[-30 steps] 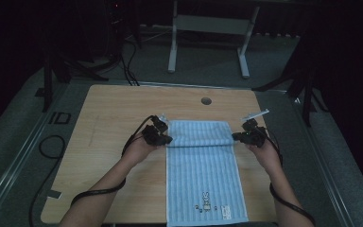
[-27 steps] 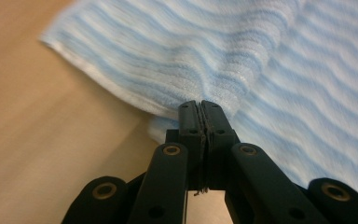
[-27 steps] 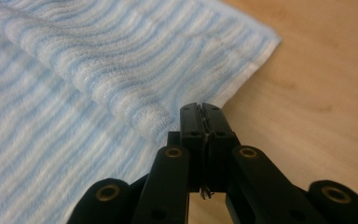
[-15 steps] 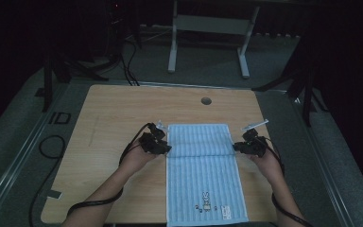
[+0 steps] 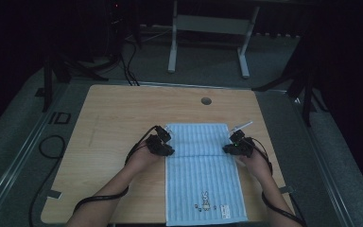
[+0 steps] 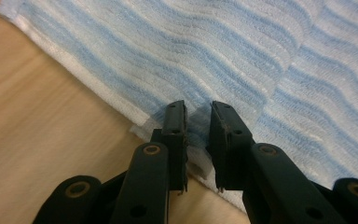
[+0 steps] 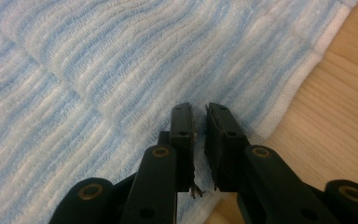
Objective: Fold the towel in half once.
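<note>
Towel [image 5: 203, 170] bears rabbit print in high view; left tongs [image 6: 196, 114] gape.

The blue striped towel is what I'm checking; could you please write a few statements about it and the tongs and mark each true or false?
1. The towel lies on the wooden table. True.
2. Its far part is folded back over the rest. True.
3. The left tongs are at the towel's right edge. False: at its left edge; the right tongs are at the right edge.
4. The towel is plain red. False: blue and white stripes.
5. Both tongs are lifting the towel high above the table. False: it lies flat.
</note>
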